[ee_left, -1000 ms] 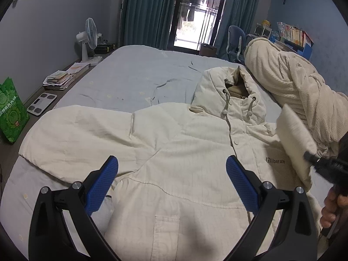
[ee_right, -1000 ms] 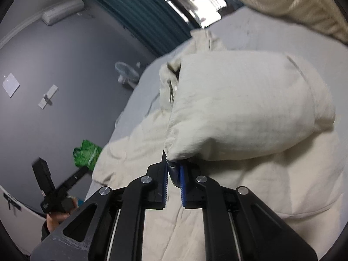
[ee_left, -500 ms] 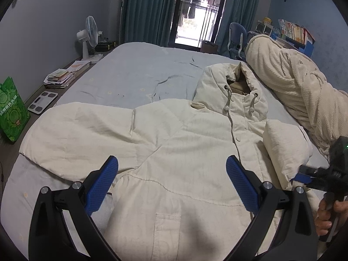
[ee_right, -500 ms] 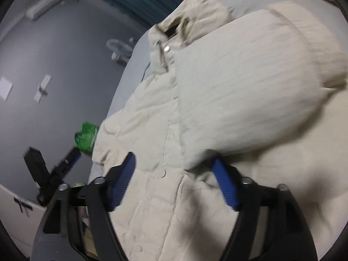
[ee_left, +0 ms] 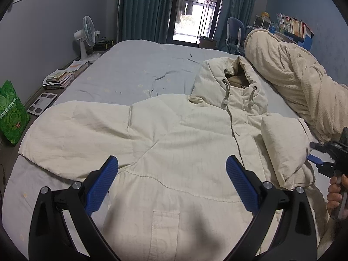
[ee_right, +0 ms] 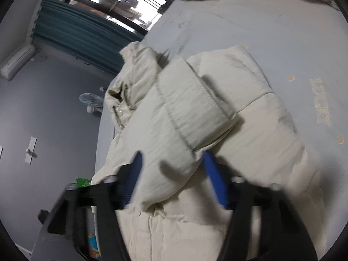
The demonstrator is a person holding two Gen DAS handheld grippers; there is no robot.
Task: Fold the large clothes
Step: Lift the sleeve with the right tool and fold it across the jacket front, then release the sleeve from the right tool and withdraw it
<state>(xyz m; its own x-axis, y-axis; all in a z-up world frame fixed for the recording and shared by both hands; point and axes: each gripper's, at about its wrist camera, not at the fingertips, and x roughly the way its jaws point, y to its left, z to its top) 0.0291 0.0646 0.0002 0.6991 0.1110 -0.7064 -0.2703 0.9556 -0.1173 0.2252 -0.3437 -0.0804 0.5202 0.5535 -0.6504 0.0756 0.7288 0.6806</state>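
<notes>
On the bed point(ee_left: 134, 69), cream hooded puffer jacket point(ee_left: 174, 152) lies flat, hood at 1 o'clock. Bulky, soft, springy; grab sleeve cuff point(ee_left: 39, 143) at 9. Left gripper point(ee_left: 171, 182) and right gripper point(ee_right: 174, 178) both spread, empty.

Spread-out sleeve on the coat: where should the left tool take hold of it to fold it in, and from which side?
Probably the cuff end of the spread-out sleeve, at its outer edge near the bed's left side. It lies flat and straight out from the coat, so coming in low from the left gets one finger under the edge. The left tool is open above the coat body.
</notes>
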